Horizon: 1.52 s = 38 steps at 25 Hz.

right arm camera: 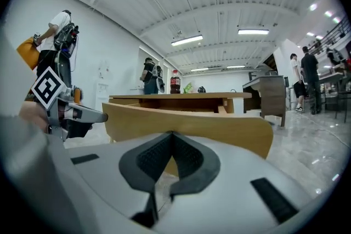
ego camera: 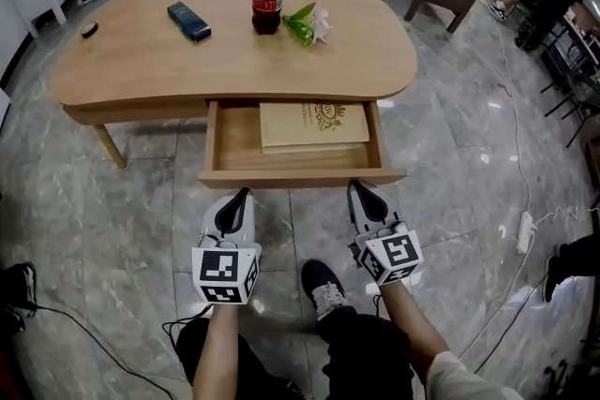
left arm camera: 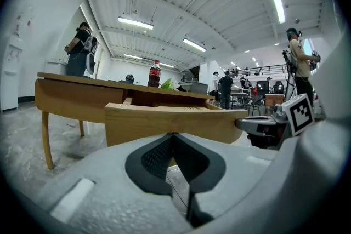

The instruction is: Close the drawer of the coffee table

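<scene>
The wooden coffee table [ego camera: 122, 70] has its drawer [ego camera: 300, 175] pulled out toward me, a tan book [ego camera: 312, 125] lying flat inside. Both grippers sit just in front of the drawer's front panel. My left gripper [ego camera: 244, 192] is shut with nothing held, its tip close to the panel [left arm camera: 164, 120] left of centre. My right gripper [ego camera: 355, 185] is shut and empty too, its tip near the panel [right arm camera: 219, 131] right of centre. Whether either tip touches the wood I cannot tell.
On the tabletop stand a cola bottle [ego camera: 267, 1], a green-and-white flower sprig [ego camera: 307, 23], a dark remote [ego camera: 188, 21] and a small round object [ego camera: 89, 29]. A power strip [ego camera: 524, 232] and cables lie on the marble floor. My shoe [ego camera: 324, 288] is below the drawer. People stand at the back right.
</scene>
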Each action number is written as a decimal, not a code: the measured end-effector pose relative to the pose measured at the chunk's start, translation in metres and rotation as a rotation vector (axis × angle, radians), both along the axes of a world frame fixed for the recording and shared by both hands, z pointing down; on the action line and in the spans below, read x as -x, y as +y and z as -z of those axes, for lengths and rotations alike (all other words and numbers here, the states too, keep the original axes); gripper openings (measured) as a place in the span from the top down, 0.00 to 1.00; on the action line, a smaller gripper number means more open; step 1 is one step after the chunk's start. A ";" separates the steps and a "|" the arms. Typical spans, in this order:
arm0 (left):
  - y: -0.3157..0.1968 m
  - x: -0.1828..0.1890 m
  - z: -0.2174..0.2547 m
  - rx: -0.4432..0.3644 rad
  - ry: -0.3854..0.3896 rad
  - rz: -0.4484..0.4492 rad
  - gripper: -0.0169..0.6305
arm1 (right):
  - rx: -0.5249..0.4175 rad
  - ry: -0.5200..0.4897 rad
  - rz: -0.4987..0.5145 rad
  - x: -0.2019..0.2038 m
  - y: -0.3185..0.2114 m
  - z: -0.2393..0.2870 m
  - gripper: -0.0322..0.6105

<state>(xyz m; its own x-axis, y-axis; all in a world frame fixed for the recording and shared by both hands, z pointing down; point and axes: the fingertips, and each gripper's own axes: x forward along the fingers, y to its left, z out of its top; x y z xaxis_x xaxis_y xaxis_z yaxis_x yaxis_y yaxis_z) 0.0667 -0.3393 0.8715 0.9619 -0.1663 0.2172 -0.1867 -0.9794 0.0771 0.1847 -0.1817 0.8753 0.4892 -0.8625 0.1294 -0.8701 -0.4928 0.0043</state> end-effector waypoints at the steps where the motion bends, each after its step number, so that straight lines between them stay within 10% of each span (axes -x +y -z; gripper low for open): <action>1: 0.001 -0.002 0.001 0.000 0.003 0.003 0.96 | 0.003 -0.001 -0.014 -0.001 0.001 0.000 0.93; 18: 0.019 -0.005 0.030 0.098 0.087 0.013 0.96 | -0.008 0.008 -0.080 -0.013 -0.002 0.005 0.93; 38: 0.010 0.015 0.022 -0.005 0.011 0.014 0.96 | -0.017 0.040 -0.119 -0.055 -0.036 0.017 0.93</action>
